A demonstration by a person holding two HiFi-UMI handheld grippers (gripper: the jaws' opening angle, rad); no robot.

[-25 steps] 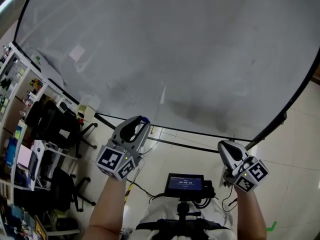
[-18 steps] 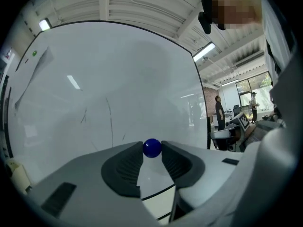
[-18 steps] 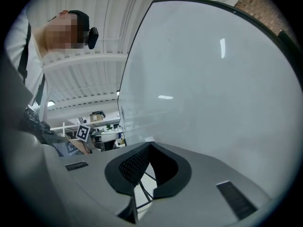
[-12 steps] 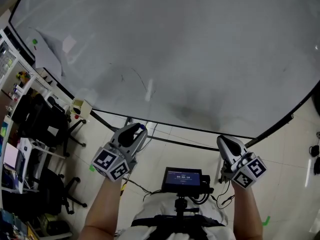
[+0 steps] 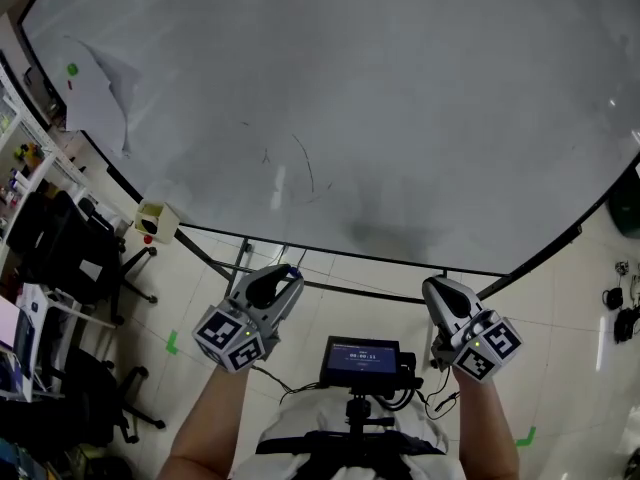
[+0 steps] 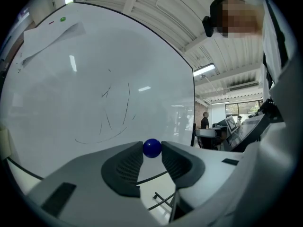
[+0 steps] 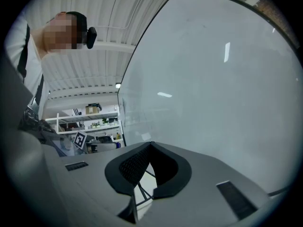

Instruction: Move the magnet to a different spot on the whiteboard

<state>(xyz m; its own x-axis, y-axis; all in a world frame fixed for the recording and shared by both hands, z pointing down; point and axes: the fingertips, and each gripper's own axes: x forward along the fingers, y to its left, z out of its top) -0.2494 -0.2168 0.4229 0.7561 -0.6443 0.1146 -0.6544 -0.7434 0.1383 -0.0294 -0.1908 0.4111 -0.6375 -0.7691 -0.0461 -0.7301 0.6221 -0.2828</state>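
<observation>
Now: magnet pinched in the left gripper, below the whiteboard's lower edge.
Left gripper view shows the blue ball clamped between both jaw tips at lower centre, with pen lines on the board behind. The head view gives only a blue speck at that gripper's tip, lower left of centre. Right gripper sits lower right in the head view. Its own view shows the jaws closed tip to tip, nothing between them. Only the head view shows a screen at bottom centre.
</observation>
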